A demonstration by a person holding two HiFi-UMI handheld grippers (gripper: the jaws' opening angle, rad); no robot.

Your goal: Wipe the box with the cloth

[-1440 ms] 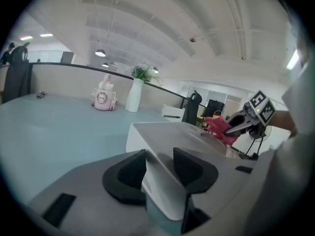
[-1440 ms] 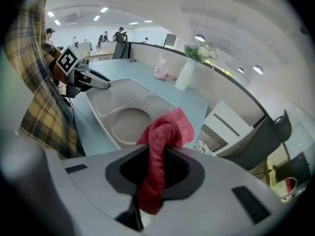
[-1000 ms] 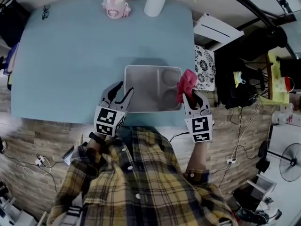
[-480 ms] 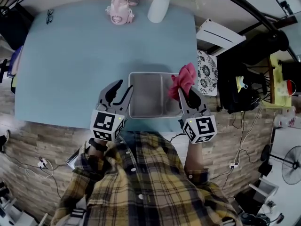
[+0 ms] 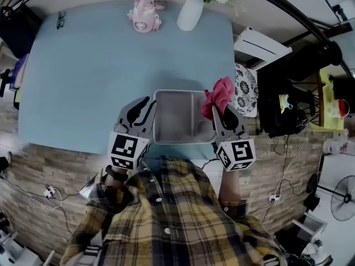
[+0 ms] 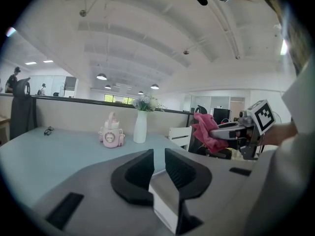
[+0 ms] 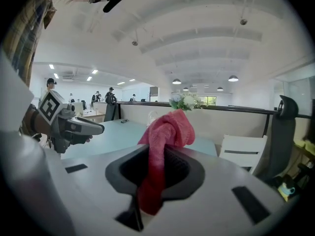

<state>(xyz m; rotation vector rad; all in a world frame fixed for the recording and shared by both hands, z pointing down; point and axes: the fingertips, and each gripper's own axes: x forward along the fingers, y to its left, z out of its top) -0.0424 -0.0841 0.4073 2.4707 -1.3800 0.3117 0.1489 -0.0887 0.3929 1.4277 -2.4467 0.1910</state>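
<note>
The box (image 5: 183,118) is at the tabletop's (image 5: 83,82) near edge, towards its right corner, just in front of you. Your left gripper (image 5: 148,105) reaches in almost level from the box's left. Its jaws have just been closing and now pinch the box's left wall. Your right gripper (image 5: 222,112), at the box's right side, is clenched on the pink cloth (image 5: 218,96), which bunches up over the right rim. A white vase (image 5: 188,13), a pink toy (image 5: 144,15) and glasses (image 5: 61,19) stand well apart along the far edge.
</note>
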